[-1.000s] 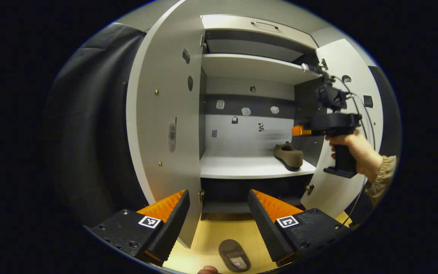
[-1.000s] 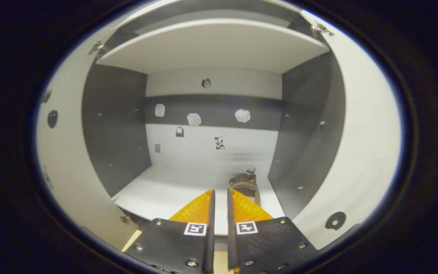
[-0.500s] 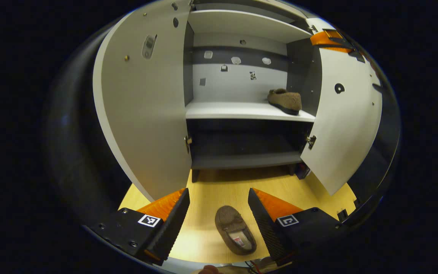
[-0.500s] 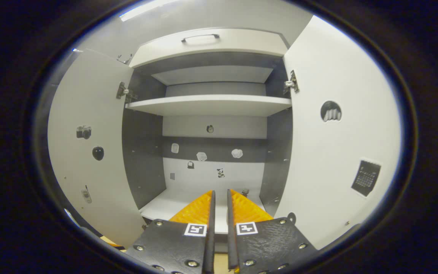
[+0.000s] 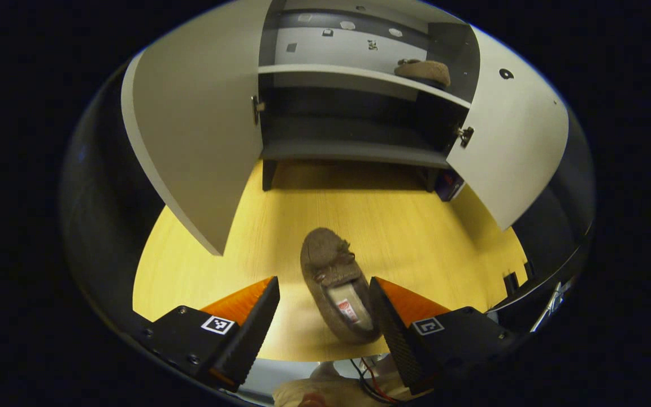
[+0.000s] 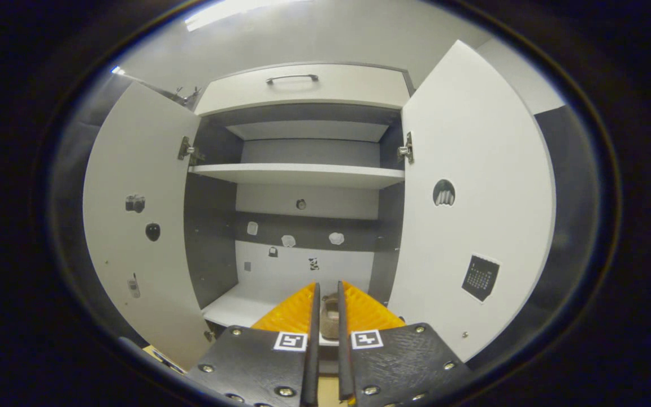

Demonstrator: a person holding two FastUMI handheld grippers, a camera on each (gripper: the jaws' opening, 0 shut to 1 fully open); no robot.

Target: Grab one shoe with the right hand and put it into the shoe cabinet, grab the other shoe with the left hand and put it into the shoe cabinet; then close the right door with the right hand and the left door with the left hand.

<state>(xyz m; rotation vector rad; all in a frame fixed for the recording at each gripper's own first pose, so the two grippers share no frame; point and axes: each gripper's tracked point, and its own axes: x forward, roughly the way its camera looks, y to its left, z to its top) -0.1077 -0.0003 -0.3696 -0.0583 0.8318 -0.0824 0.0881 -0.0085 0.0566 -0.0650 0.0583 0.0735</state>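
Observation:
A brown slipper (image 5: 334, 277) lies on the wooden floor (image 5: 416, 226), toe toward the shoe cabinet (image 5: 354, 150). My left gripper (image 5: 323, 285) is open above it, and the slipper's heel end sits between the fingers, close to the right-hand one. The second brown slipper (image 5: 422, 70) rests at the right end of the cabinet's white shelf (image 5: 331, 70); in the right gripper view this slipper (image 6: 330, 316) peeks through the narrow slit of my right gripper (image 6: 325, 288). That gripper is shut, holds nothing, and hangs back in front of the open cabinet (image 6: 303, 175).
Both cabinet doors stand wide open: the left door (image 5: 190, 130) and right door (image 5: 509, 141) reach out over the floor on either side. A drawer with a handle (image 6: 291, 78) tops the cabinet. A small dark object (image 5: 450, 185) sits by the cabinet's right foot.
My left gripper has tipped downward and closed in on the floor slipper, which now sits between its fingers. My right gripper has drawn back out of the cabinet, staying shut.

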